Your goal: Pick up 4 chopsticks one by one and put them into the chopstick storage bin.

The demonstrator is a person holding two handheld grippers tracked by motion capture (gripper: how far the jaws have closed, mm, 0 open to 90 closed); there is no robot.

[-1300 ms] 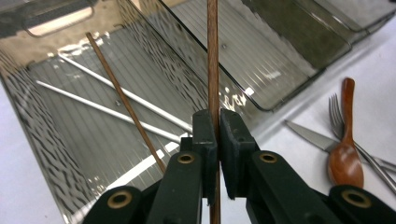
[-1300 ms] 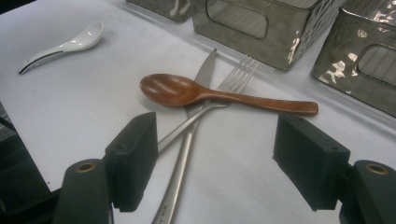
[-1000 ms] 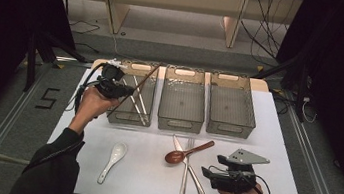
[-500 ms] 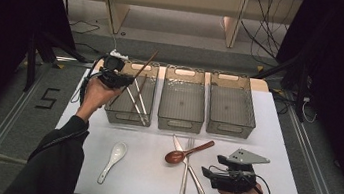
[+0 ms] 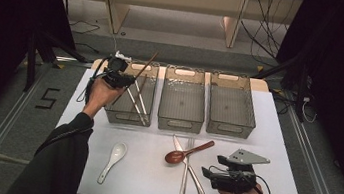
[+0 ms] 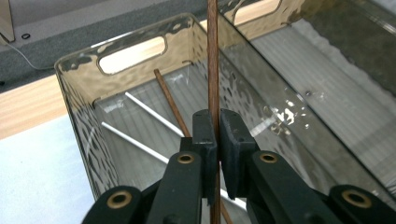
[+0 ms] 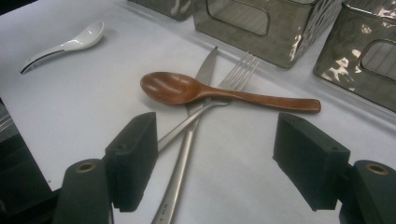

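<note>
1. Left claw (image 5: pixel 129 78): clamped on a brown chopstick (image 5: pixel 147 63), held tilted over the left bin (image 5: pixel 111 103).
2. Left bin: already holds another brown chopstick (image 6: pixel 170 102) and two white ones (image 6: pixel 149 112).
3. Step in hand, as judged: sorting cutlery; the chopstick is about to go in. Next move: lower its tip inside the walls, then part the jaws.
4. Right claw (image 7: pixel 224 161): wide, empty, low over the desk (image 5: pixel 275 141) near the fork (image 7: pixel 233 72), knife (image 7: pixel 203 74) and wooden spoon (image 7: pixel 187 88).

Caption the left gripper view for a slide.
Left gripper shut on a brown chopstick above the bin holding three more chopsticks.
</note>
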